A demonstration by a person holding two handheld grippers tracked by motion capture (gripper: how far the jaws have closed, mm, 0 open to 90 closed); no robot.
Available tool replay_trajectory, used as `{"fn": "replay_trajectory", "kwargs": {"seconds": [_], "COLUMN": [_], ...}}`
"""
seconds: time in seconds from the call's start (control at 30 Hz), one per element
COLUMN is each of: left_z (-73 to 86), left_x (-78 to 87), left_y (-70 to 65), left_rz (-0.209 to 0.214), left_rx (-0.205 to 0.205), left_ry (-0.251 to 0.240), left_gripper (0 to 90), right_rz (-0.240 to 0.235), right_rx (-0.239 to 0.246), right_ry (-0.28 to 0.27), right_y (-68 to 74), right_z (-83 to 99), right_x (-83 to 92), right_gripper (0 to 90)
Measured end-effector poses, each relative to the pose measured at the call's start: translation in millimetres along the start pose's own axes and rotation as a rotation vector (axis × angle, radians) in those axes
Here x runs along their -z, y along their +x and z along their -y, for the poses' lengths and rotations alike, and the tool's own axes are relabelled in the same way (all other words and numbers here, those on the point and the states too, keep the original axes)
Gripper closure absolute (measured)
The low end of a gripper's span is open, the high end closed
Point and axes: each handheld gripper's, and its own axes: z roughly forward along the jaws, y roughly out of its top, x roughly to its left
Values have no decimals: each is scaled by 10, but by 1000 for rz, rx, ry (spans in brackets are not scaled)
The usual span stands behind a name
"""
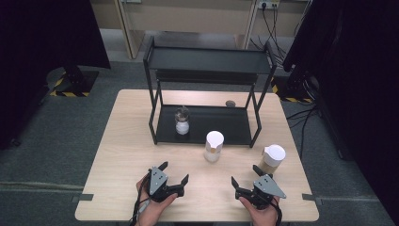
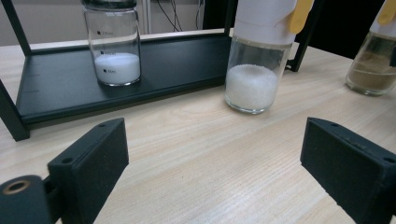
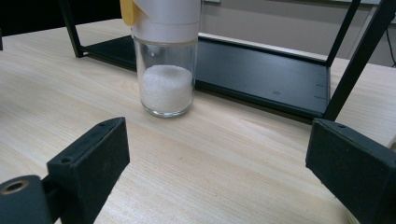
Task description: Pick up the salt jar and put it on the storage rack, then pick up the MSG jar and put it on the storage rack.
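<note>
A glass jar of white grains with a white lid (image 1: 213, 146) (image 2: 254, 70) (image 3: 166, 70) stands on the table just in front of the black rack. A second jar with brown powder and a white lid (image 1: 272, 158) (image 2: 373, 65) stands to its right. A third, dark-capped jar with white powder (image 1: 182, 121) (image 2: 114, 46) sits on the rack's lower shelf (image 1: 221, 123). My left gripper (image 1: 175, 172) (image 2: 215, 172) rests open near the table's front edge, nothing between its jaws. My right gripper (image 1: 244, 175) (image 3: 219, 172) is open too, just in front of the brown jar.
The black two-tier rack (image 1: 207, 60) stands at the table's far half. A small dark round object (image 1: 230, 103) lies on the table behind the rack. Bare wood spans the table (image 1: 127, 155) on the left. Cables trail on the floor at the back right.
</note>
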Motion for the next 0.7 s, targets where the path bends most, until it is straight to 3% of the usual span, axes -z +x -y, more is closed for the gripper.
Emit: {"fn": "replay_trajectory", "kwargs": {"seconds": [0.7], "left_z": [-2], "left_x": [-7], "left_y": [11], "left_rz": [5], "left_rx": [13], "left_ry": [8], "left_gripper": [69], "right_rz": [1], "right_rx": [-12], "right_ry": [-12], "right_y": [10], "right_z": [-20], "right_x": [1], "right_gripper": [60]}}
